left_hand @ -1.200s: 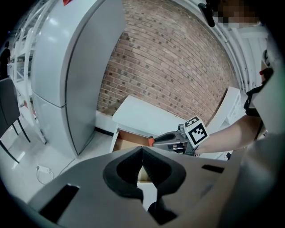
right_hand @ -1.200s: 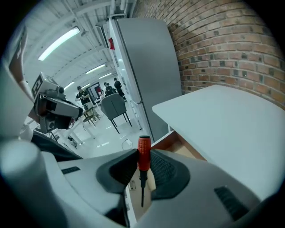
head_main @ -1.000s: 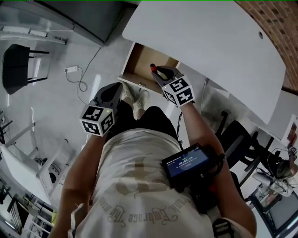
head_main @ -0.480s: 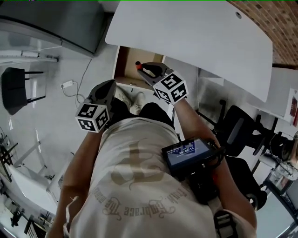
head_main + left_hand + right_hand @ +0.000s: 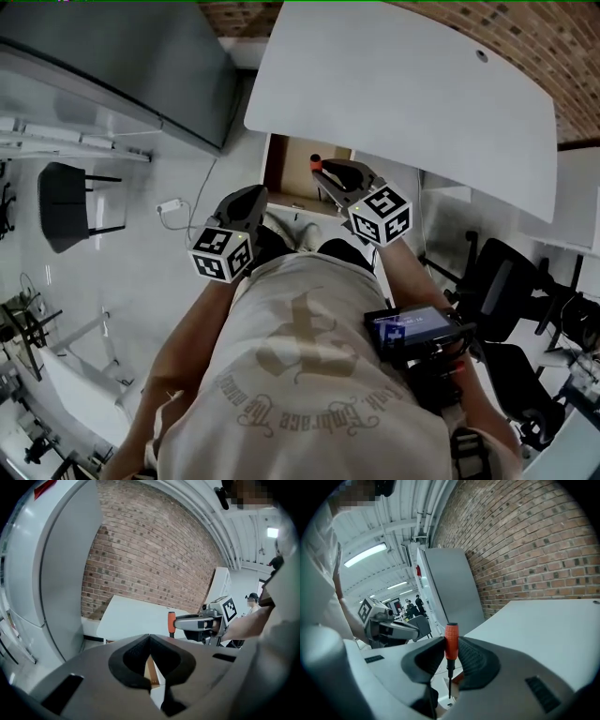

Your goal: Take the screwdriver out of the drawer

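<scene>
Screwdriver (image 5: 451, 641): you hold it upright by its orange handle, shaft pointing down. It hangs above the open drawer, near the counter's front edge, and it looks clear of the drawer.
Right gripper (image 5: 451, 652): its fingers (image 5: 474, 660) pinch the handle from both sides. The hold sits low on the handle, so the top stands proud and the shaft hangs free below.
Left gripper (image 5: 253, 194): its fingers are pressed together at the tips with nothing between them. You keep it to the left of the drawer, just beside it, probably so it stays out of the other gripper's way.
Drawer (image 5: 284, 150): pulled out from under the counter, its brown inside showing. It stays open, which leaves a free path for the lift.
Counter (image 5: 403, 84): white and bare on top, the nearest flat place to set the tool down.
Stage: the taking-out seems nearly done; what remains is carrying the tool away.
Risk: the handle is round and narrow, so it could swivel in the pinch if you tilt it.
</scene>
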Demonstrator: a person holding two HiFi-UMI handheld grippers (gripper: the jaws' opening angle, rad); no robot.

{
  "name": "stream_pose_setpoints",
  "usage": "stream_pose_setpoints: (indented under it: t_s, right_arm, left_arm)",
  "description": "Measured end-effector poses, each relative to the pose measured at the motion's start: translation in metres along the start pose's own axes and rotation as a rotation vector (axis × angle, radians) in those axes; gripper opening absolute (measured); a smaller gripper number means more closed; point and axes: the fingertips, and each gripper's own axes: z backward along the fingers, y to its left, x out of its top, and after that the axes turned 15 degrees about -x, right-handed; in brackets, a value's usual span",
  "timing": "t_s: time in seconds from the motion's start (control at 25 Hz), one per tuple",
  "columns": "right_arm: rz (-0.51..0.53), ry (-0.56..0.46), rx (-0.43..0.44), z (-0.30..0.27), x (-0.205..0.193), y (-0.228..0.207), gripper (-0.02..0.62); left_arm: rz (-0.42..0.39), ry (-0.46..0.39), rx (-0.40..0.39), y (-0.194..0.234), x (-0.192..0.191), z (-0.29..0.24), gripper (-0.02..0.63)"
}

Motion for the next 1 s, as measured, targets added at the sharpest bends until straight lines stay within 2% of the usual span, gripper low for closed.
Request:
stream_pose_setpoints:
  t_s: [0.48,0.8,1.0]
  right_arm:
    - [-0.024,-0.041,-0.02,0.02,0.01,0.014,0.101]
    - [-0.03,-0.049,-0.018,0.03,0.002,0.013,0.101]
    - [-0.038,-0.045,-0.031,0.033,-0.016,0.025,0.101]
  left_arm:
    - [-0.054,-0.043,-0.022,-0.007,0.024,0.01,0.02]
    - [-0.059,-0.046,0.01,-0.016,0.02,0.016,0.021]
    - [-0.065,-0.045,0.02,-0.022,0.002,0.034,0.02]
